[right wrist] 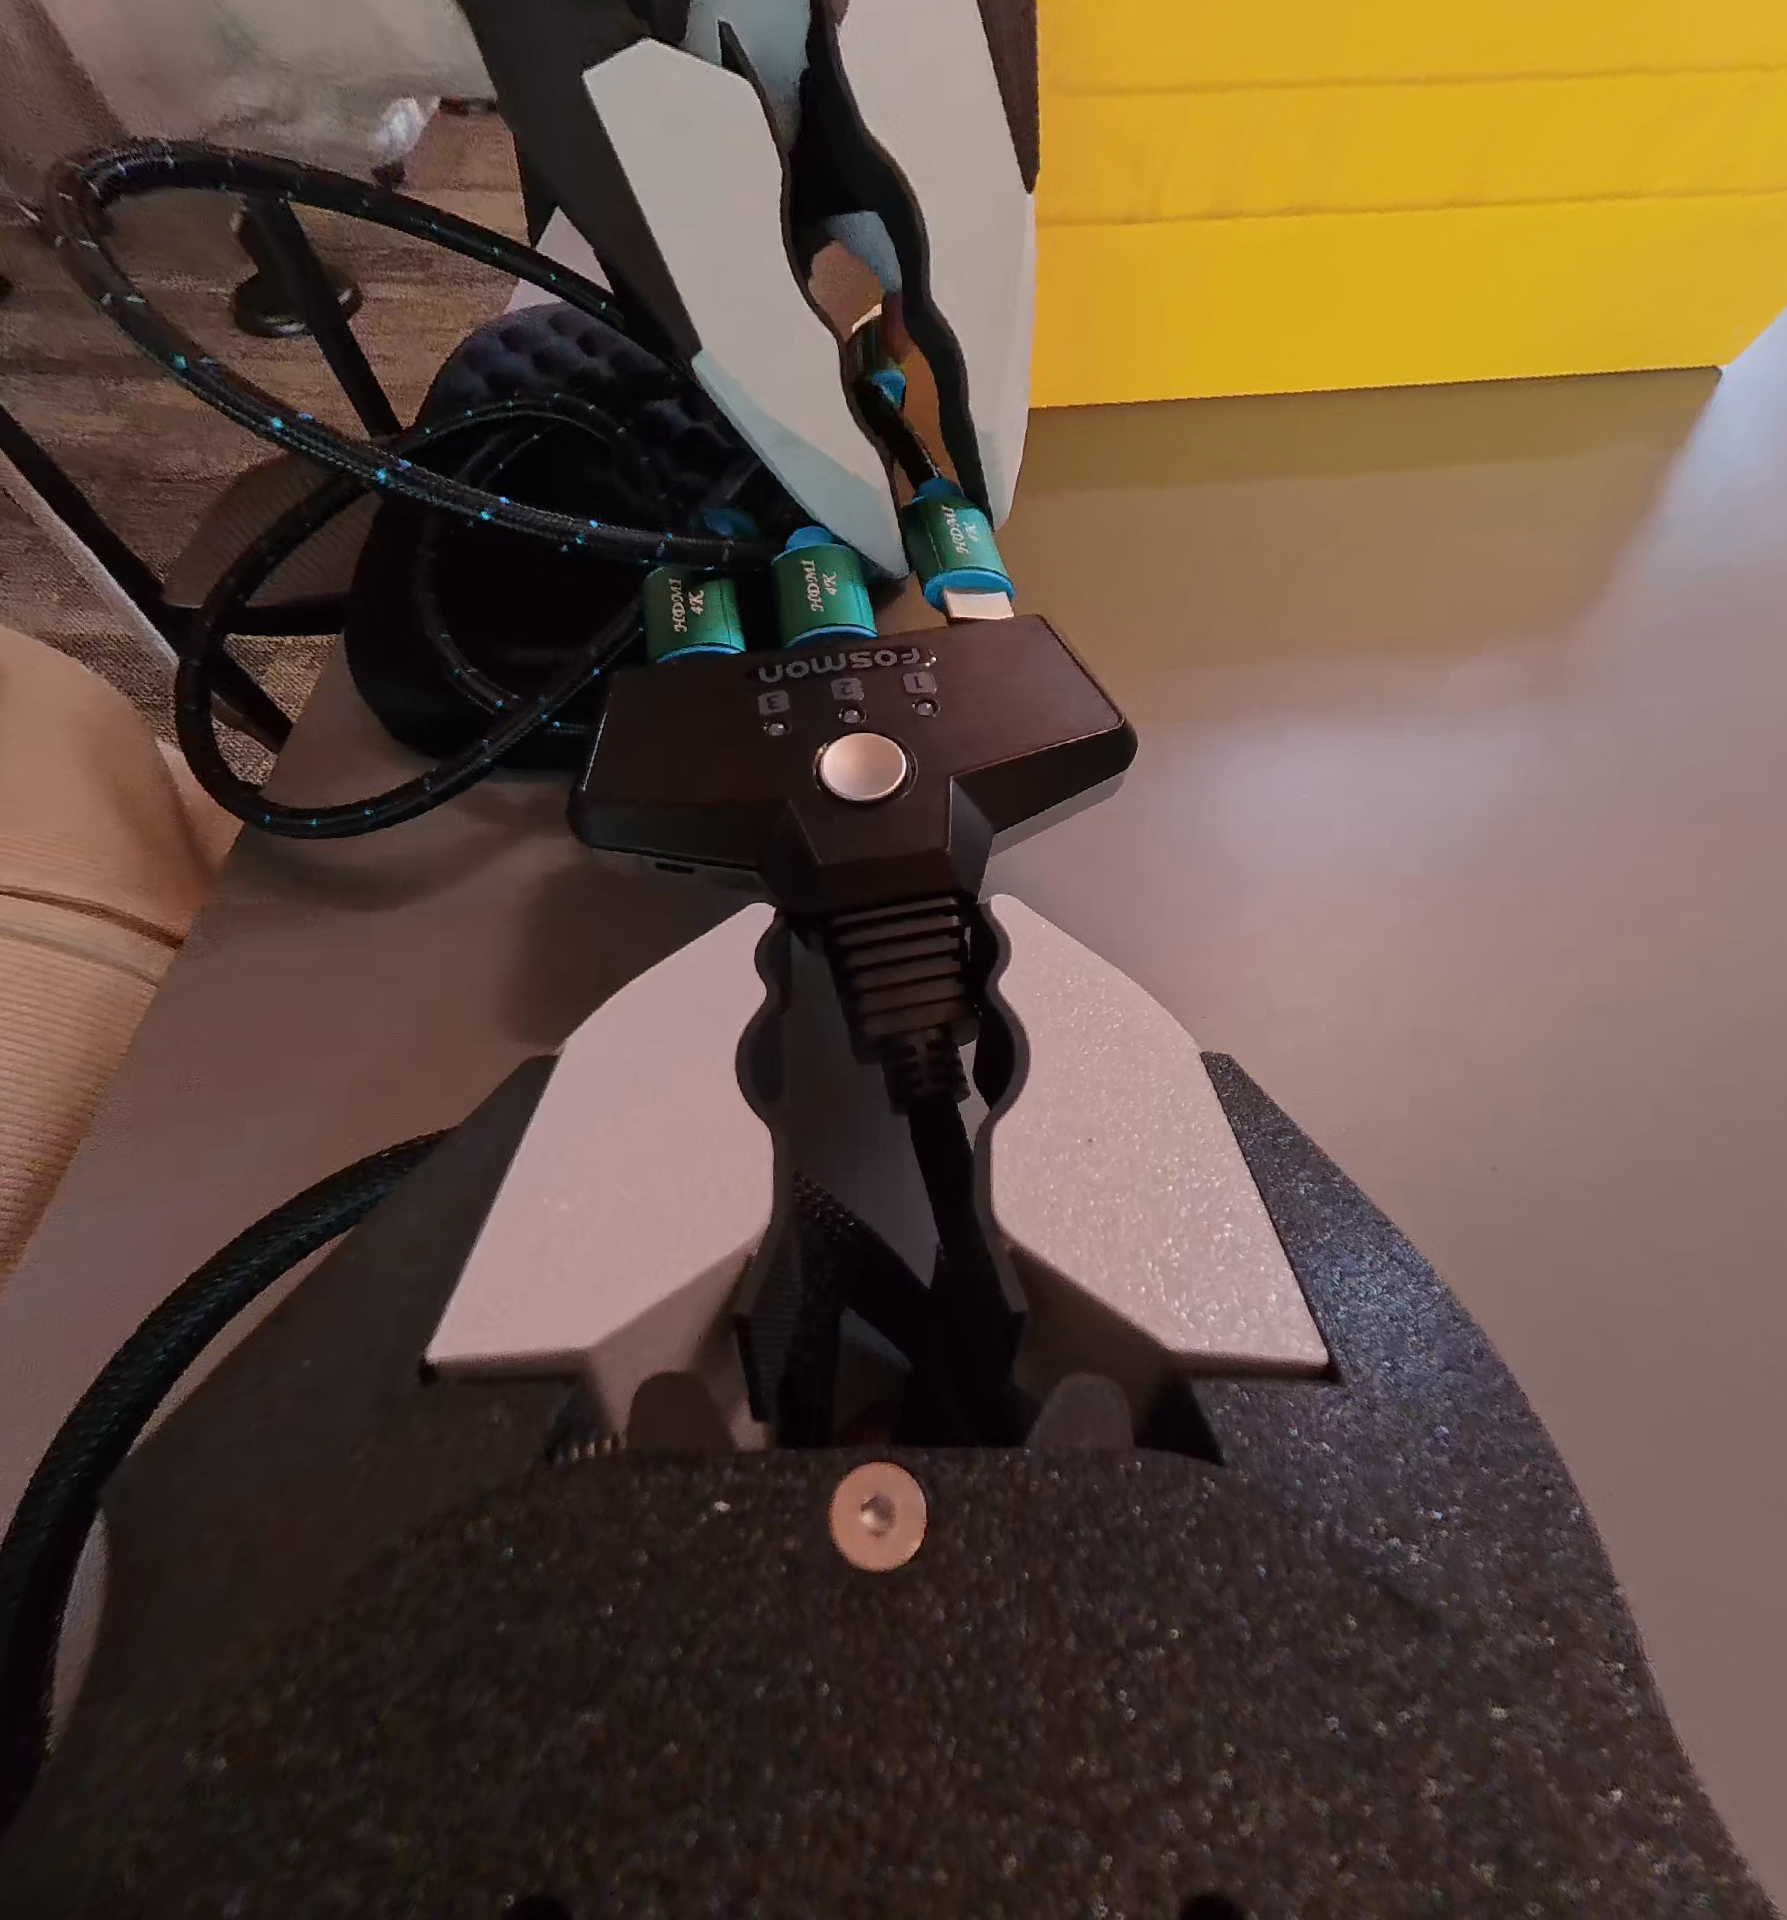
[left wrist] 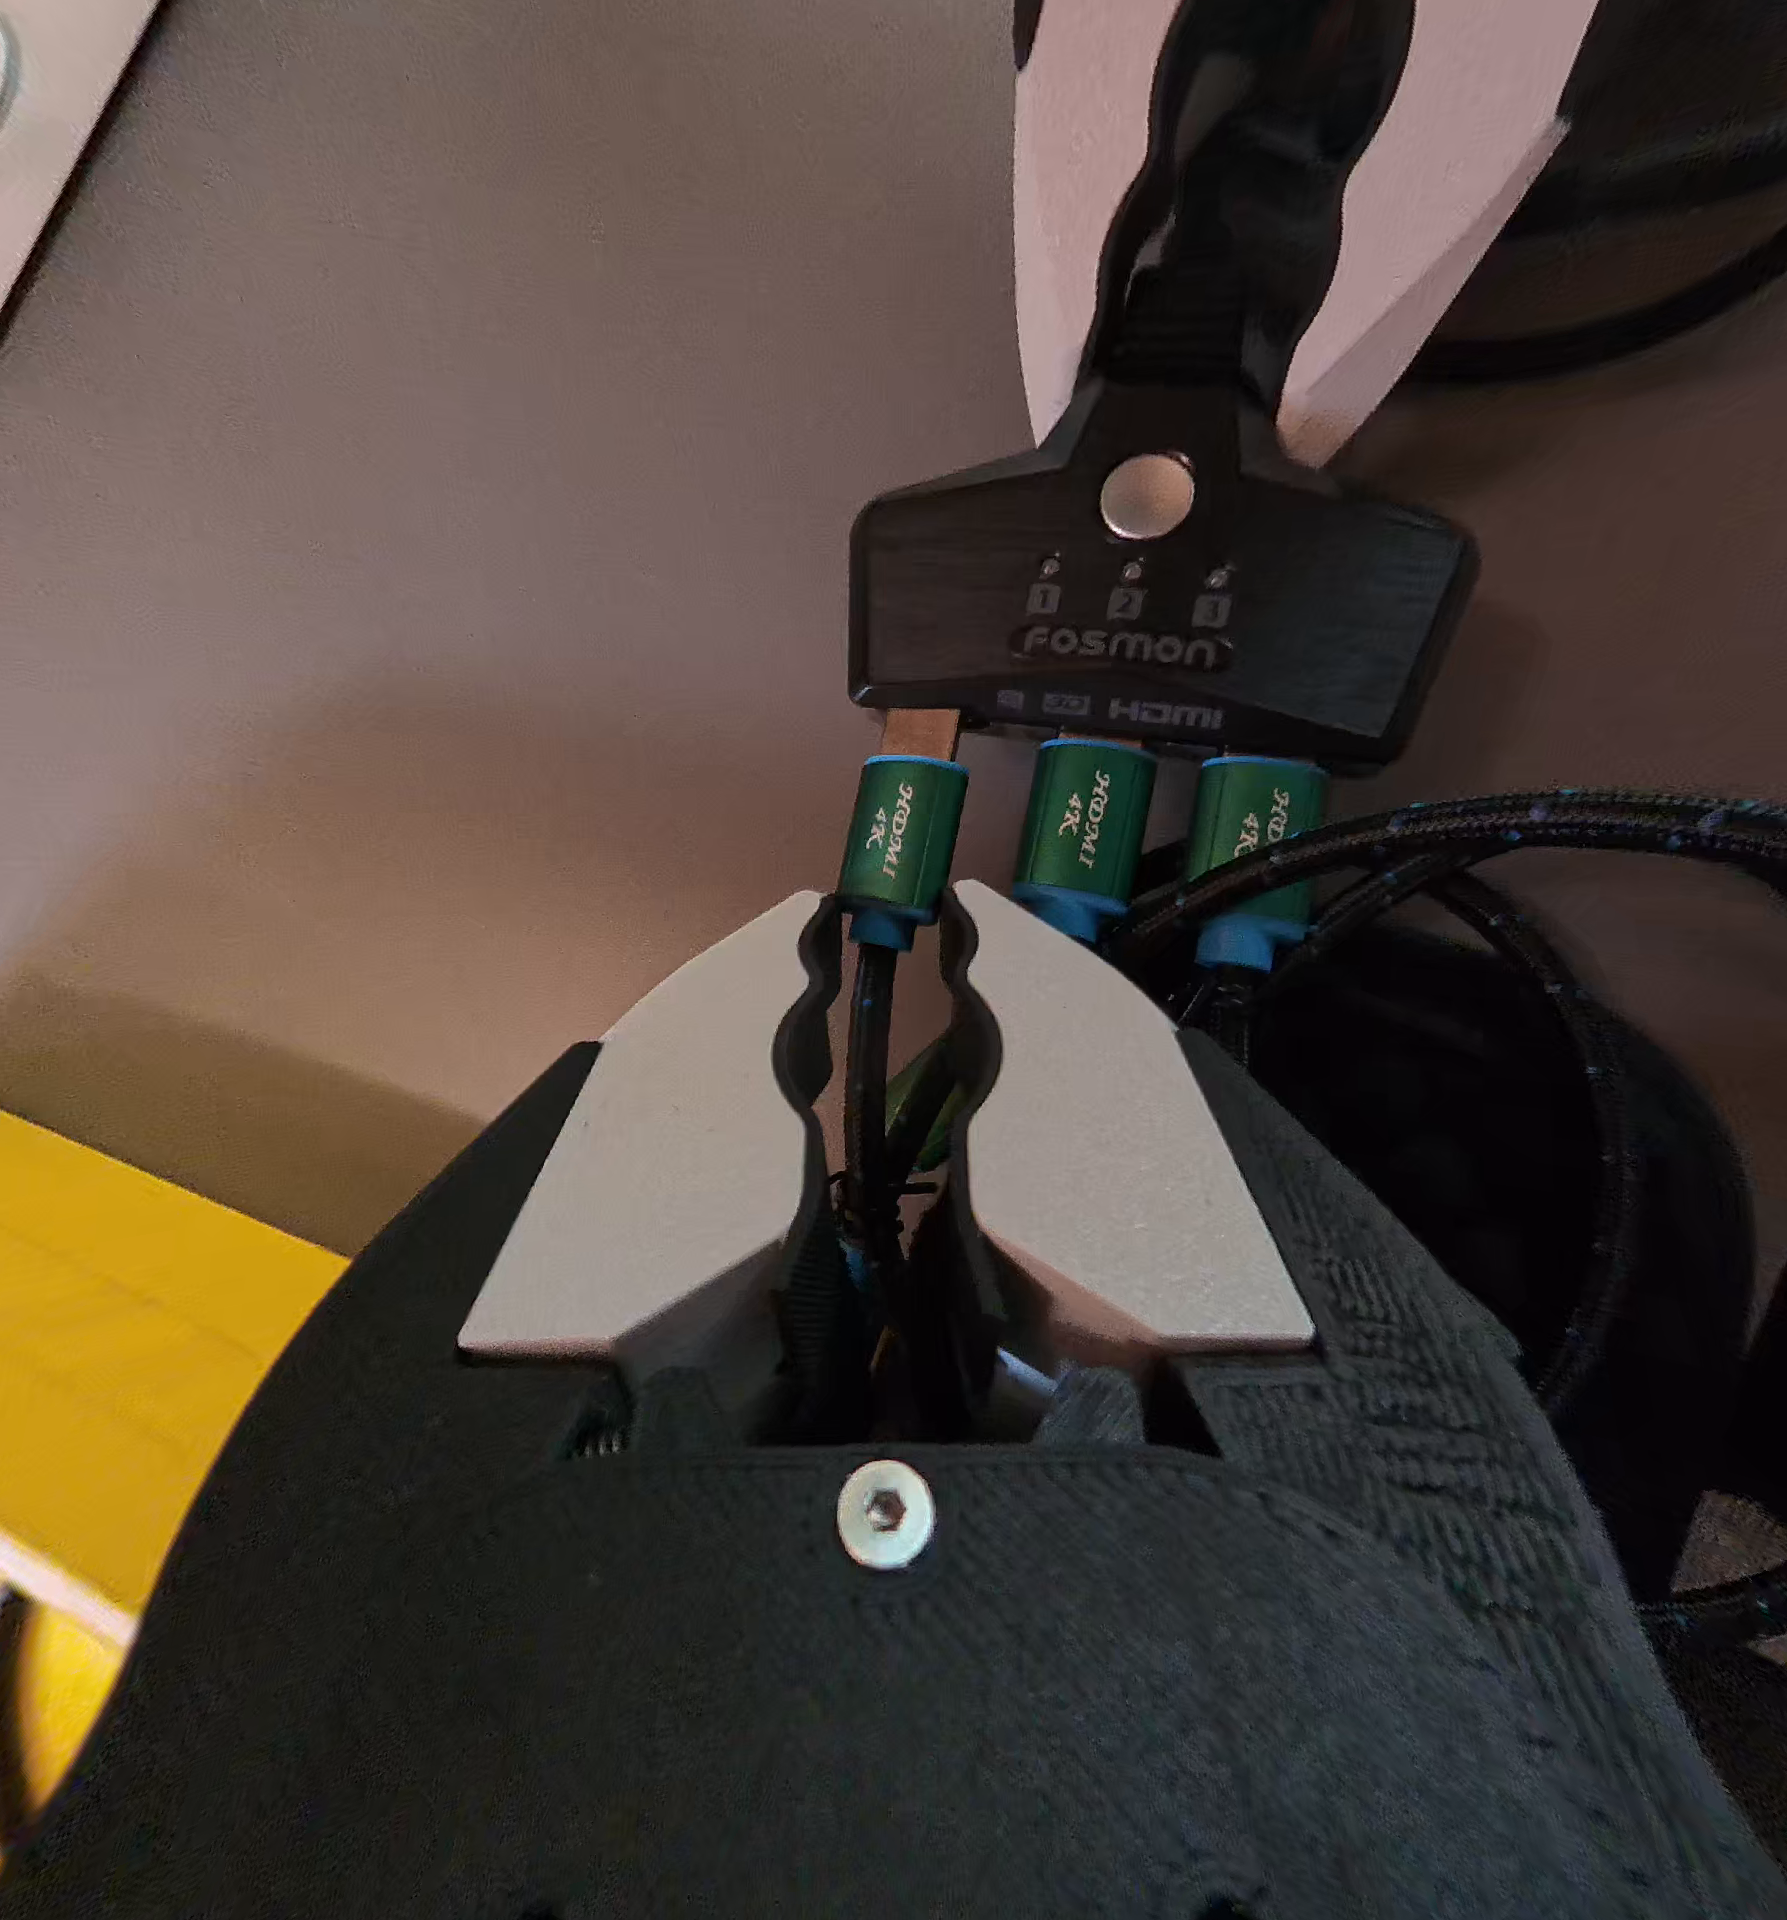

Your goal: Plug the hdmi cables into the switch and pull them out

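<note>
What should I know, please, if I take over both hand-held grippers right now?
Left hand-held gripper: shut on the rear collar of the outermost green metal HDMI plug, whose gold tip shows, partly out of the black T-shaped plastic switch.
Right hand-held gripper: shut on the switch's ribbed black strain relief, steadying it.
Two other green plugs sit fully seated.
Whether the outer plug is going in or out, I cannot tell.
</note>
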The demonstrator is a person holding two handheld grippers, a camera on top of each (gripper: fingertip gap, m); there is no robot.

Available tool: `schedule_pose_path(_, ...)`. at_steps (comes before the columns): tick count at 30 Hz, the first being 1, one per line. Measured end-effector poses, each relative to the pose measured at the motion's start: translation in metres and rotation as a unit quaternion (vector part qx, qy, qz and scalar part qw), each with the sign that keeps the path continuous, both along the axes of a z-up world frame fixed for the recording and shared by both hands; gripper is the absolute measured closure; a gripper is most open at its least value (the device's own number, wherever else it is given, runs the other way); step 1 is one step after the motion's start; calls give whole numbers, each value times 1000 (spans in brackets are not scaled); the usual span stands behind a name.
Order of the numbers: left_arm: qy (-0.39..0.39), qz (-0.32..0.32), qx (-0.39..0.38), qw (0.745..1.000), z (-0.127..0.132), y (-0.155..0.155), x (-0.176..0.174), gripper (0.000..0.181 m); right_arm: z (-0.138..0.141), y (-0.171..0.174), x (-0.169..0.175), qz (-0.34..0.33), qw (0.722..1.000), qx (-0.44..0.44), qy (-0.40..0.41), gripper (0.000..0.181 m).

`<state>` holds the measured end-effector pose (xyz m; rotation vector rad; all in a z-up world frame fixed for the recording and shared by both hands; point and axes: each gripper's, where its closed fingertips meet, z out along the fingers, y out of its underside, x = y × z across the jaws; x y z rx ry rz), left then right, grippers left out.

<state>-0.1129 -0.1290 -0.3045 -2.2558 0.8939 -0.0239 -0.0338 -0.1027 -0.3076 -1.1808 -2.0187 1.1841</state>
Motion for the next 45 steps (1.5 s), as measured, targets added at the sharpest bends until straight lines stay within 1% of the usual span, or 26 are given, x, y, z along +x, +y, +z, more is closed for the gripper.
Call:
schedule_pose_path(3,41,-6,-20,999,-2,4,-3,163,0,2,-1,-5,1000,-7,-4,148)
schedule_pose_path(6,33,-23,-53,998,-7,1,-2,163,-4,1,0,3,1000,-16,-24,148)
schedule_pose_path(8,16,-20,-57,998,-9,2,-1,163,-6,0,2,11,998,-44,-52,146)
schedule_pose_path(9,9,-16,-53,998,-9,2,-1,163,-3,-2,3,17,995,-75,-63,142)
schedule_pose_path(10,7,-12,-46,999,-9,2,-1,163,3,-4,5,26,990,-113,-75,134)
schedule_pose_path(11,11,-10,-37,999,-8,2,-2,163,12,-4,5,32,985,-151,-72,130)
schedule_pose_path(13,22,-9,-10,1000,-6,3,-3,163,37,4,1,24,981,-189,-43,131)
schedule_pose_path(15,38,-12,19,999,-1,4,-4,163,54,13,-9,11,988,-155,-22,139)
schedule_pose_path(17,57,-19,42,997,2,4,-5,164,58,9,-23,26,995,-93,-36,142)
schedule_pose_path(19,76,-25,61,995,3,5,-6,165,53,-3,-42,54,995,-56,-64,141)
schedule_pose_path(20,82,-26,69,994,4,5,-5,165,49,-10,-53,68,993,-53,-79,140)
schedule_pose_path(23,94,-25,91,991,6,5,-6,167,26,-25,-70,106,979,-58,-165,140)
schedule_pose_path(24,98,-26,99,990,7,5,-7,167,18,-26,-73,108,975,-48,-190,140)
schedule_pose_path(26,103,-30,110,988,7,5,-6,167,7,-27,-75,117,967,-40,-223,146)
schedule_pose_path(27,106,-32,115,987,7,5,-6,167,7,-31,-74,132,963,-51,-229,158)
schedule_pose_path(29,102,-34,125,986,9,5,-7,167,9,-30,-75,141,967,-44,-210,159)
schedule_pose_path(31,55,-23,117,991,15,3,-5,167,13,-29,-74,163,973,-22,-161,159)
schedule_pose_path(33,-22,-6,87,996,24,-1,-5,162,16,-27,-72,194,976,32,-95,159)
schedule_pose_path(34,-59,-6,61,996,26,-5,-3,164,17,-26,-71,205,974,66,-64,159)
schedule_pose_path(35,-84,-13,34,996,26,-9,-1,164,18,-24,-71,212,972,97,-37,159)
schedule_pose_path(36,-94,-16,19,995,26,-11,0,167,20,-25,-72,215,970,115,-14,159)
schedule_pose_path(38,-84,-23,20,996,26,-10,-1,174,22,-25,-73,214,969,125,6,159)
schedule_pose_path(41,-60,-31,20,998,21,-9,-1,174,18,-25,-71,210,968,134,14,159)
schedule_pose_path(44,-49,-32,22,998,15,-11,2,174,21,-26,-64,205,975,89,-3,159)
schedule_pose_path(45,-35,-32,13,999,9,-13,1,174,27,-22,-60,199,977,71,-10,154)
